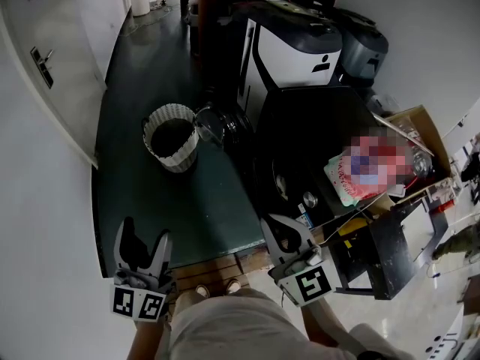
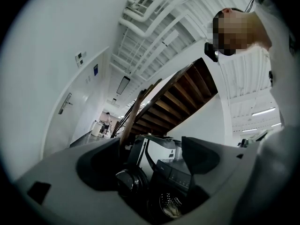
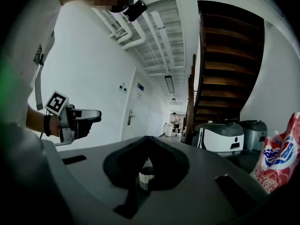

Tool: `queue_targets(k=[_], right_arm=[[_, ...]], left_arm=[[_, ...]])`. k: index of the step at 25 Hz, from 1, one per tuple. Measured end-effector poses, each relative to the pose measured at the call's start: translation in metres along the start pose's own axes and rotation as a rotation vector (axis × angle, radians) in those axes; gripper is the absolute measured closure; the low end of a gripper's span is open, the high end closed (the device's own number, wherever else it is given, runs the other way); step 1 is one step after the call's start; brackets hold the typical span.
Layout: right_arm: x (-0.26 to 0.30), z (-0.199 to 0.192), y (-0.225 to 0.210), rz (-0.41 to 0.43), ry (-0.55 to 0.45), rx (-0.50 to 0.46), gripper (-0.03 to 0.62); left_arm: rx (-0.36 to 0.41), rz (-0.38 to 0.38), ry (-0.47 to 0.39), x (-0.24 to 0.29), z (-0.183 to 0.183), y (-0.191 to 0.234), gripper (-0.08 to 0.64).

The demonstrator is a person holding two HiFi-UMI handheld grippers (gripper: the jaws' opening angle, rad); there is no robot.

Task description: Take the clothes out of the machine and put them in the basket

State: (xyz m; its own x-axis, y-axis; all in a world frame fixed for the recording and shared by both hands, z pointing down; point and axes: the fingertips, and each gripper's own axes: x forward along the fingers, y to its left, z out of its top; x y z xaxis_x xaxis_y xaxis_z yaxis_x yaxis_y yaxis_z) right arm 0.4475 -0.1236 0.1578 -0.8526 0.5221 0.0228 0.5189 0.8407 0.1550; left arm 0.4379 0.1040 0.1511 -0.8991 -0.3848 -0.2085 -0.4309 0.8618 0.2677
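Left gripper (image 2: 150, 156) has its jaws spread wide with nothing between them; it is held in front of the black washing machine (image 1: 322, 122) and looks at the machine's front, where the round door (image 1: 212, 124) hangs open and a pale bit of clothes (image 2: 171, 210) shows inside. Right gripper (image 3: 147, 143), close to the machine's near corner, has its jaws together and carries nothing. White woven basket (image 1: 171, 136) stands on the dark floor (image 1: 150, 201) just beside the machine's open door.
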Motion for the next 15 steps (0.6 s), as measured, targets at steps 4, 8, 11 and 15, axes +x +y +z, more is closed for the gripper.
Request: queue_targets(k=[4, 8, 11, 15], right_arm=[[0.0, -0.007, -0.007, 0.006, 0.008, -0.005, 0.58], [-0.001, -0.02, -0.023, 0.003, 0.029, -0.019, 0.58], [-0.005, -0.029, -0.036, 0.002, 0.026, -0.018, 0.58], [-0.007, -0.034, -0.047, 0.007, 0.007, -0.009, 0.58]], left_arm=[[-0.022, 0.016, 0.008, 0.006, -0.009, -0.003, 0.097], [-0.037, 0.033, 0.007, 0.014, -0.018, -0.012, 0.066], [-0.03, 0.037, 0.017, 0.02, -0.026, -0.021, 0.057], [0.003, 0.041, 0.025, 0.026, -0.027, -0.031, 0.055]])
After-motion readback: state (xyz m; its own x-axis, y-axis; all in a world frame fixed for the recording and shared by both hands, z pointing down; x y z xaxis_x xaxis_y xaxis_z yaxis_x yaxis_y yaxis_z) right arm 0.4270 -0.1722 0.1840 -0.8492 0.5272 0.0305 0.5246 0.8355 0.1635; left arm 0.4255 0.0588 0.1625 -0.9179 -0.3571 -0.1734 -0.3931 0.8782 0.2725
